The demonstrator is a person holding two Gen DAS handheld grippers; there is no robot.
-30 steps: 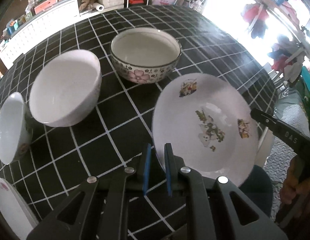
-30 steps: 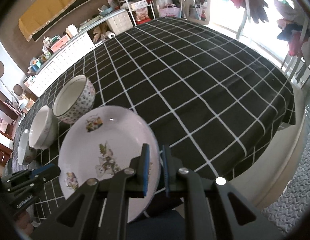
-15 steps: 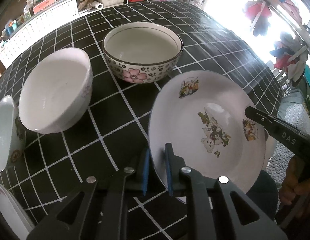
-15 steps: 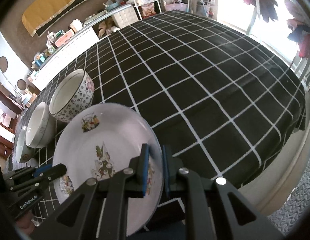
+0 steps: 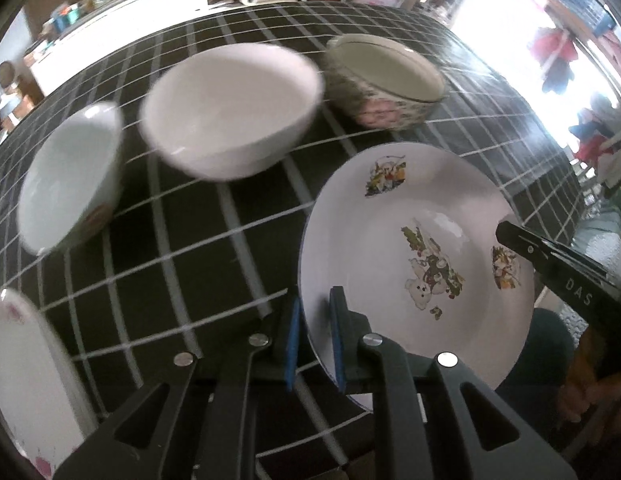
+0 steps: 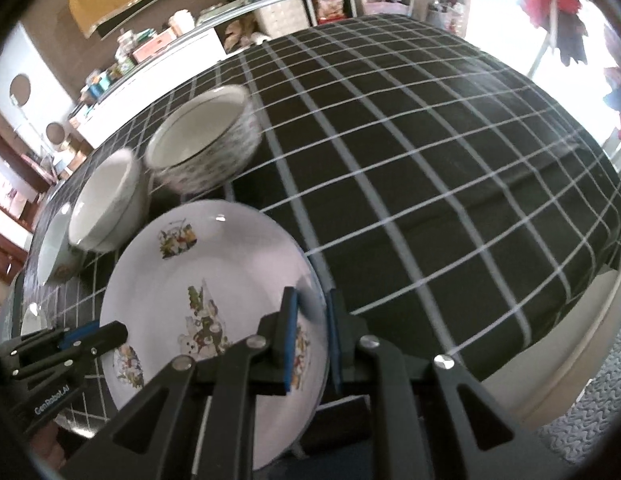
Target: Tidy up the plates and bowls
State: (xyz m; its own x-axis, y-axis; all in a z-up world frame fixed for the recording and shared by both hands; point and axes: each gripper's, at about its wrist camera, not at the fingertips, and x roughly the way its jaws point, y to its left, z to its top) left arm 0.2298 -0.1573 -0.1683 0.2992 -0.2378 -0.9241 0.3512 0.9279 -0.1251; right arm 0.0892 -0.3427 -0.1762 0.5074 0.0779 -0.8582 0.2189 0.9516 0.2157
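The printed plate [image 5: 414, 248] is carried between both claws above the near edge of the desk [image 5: 182, 248], which is covered by a black cloth with a white grid. The left claw [image 5: 313, 344] pinches the plate's left rim, its blue pads [image 5: 293, 344] pressed on either face of the rim. The right claw [image 6: 309, 340] pinches the opposite rim in the same way; in the left wrist view its black finger reaches over the plate's right edge near a small printed motif. The plate is white, with a bear-and-leaf print at the centre and smaller prints near the rim, and sits tilted in both views, its near edge lower and overhanging the desk edge. Three bowls stand in a row on the desk beyond the plate: a patterned bowl [image 5: 384, 84] with a dark rim line and a pink flower on its side, a plain white bowl [image 5: 230, 108] just beside it, and a smaller white bowl [image 5: 70, 176] further left with a faint mark low on its wall. Another white dish [image 5: 26, 380] with pink marks shows at the bottom left of the left wrist view, cut off by the frame. The bowls are blurred. A bare hand [image 5: 590, 384] is partly visible behind the right claw.
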